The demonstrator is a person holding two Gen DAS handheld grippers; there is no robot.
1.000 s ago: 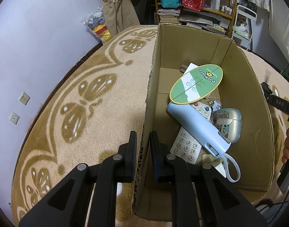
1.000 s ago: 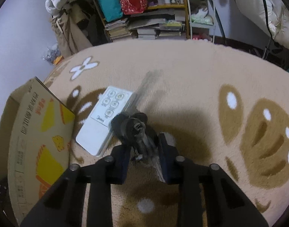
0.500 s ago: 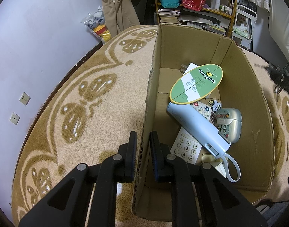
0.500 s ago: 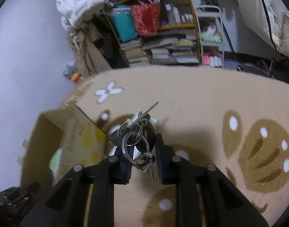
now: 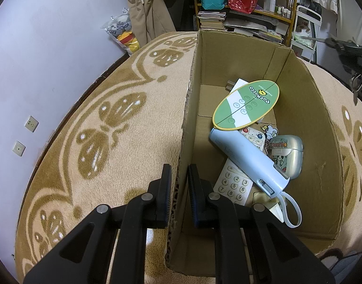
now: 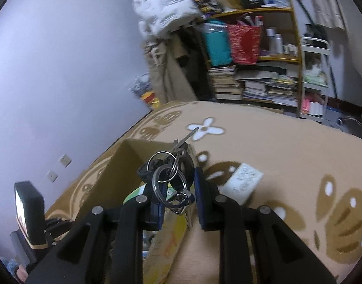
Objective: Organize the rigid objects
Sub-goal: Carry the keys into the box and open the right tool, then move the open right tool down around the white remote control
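My left gripper (image 5: 179,177) is shut on the left wall of an open cardboard box (image 5: 306,118) that stands on the carpet. Inside lie a green oval card (image 5: 247,104), a light blue bottle (image 5: 247,158), a calculator (image 5: 233,185), a silver case (image 5: 288,152) and a remote. My right gripper (image 6: 177,187) is shut on a bunch of keys (image 6: 169,172) and holds it in the air above the box's right wall (image 6: 133,156). The right gripper with the keys also shows in the left wrist view (image 5: 356,71), at the far right above the box.
A white remote (image 6: 242,182) lies on the tan patterned carpet (image 6: 287,146) to the right of the box. A cluttered shelf with books and bags (image 6: 252,54) stands at the back. The wall (image 5: 38,59) runs along the carpet's left side.
My right gripper has lifted the keys off the carpet and carried them left and up over the box. My left gripper has stayed clamped on the box wall.
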